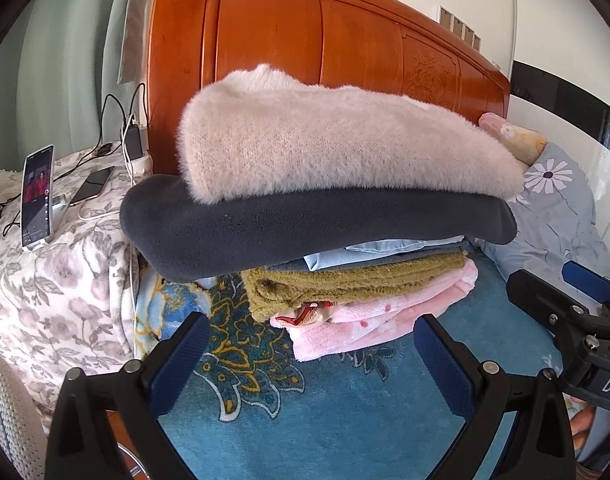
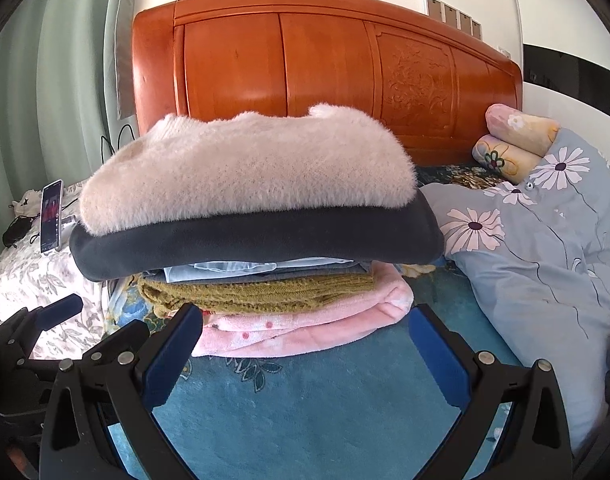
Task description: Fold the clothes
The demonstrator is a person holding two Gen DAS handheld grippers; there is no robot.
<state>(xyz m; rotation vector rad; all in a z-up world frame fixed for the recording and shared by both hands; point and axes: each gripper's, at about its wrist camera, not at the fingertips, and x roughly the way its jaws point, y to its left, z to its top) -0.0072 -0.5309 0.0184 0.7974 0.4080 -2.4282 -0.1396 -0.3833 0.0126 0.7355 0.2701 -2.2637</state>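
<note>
Setting: a stack of folded clothes (image 2: 257,240) is sitting on a blue patterned bed cover (image 2: 305,392), in front of an orange wooden headboard (image 2: 325,64).
Stack, top to bottom: a fluffy cream sweater (image 2: 245,176) is lying over a dark grey fleece (image 2: 257,246), then light blue items, an olive knit (image 2: 265,290) and a pink plush garment (image 2: 305,324).
Left gripper (image 1: 311,354): its jaws are standing wide apart, holding nothing.
Right gripper (image 2: 305,344): its jaws are also standing wide apart and empty.
Key relation: the stack is lying straight ahead of both grippers, its long axis running left to right across them.
Nearer arm: probably the right, though the fisheye is making this hard to judge.
Progress: the stack is looking finished and neat.
</note>
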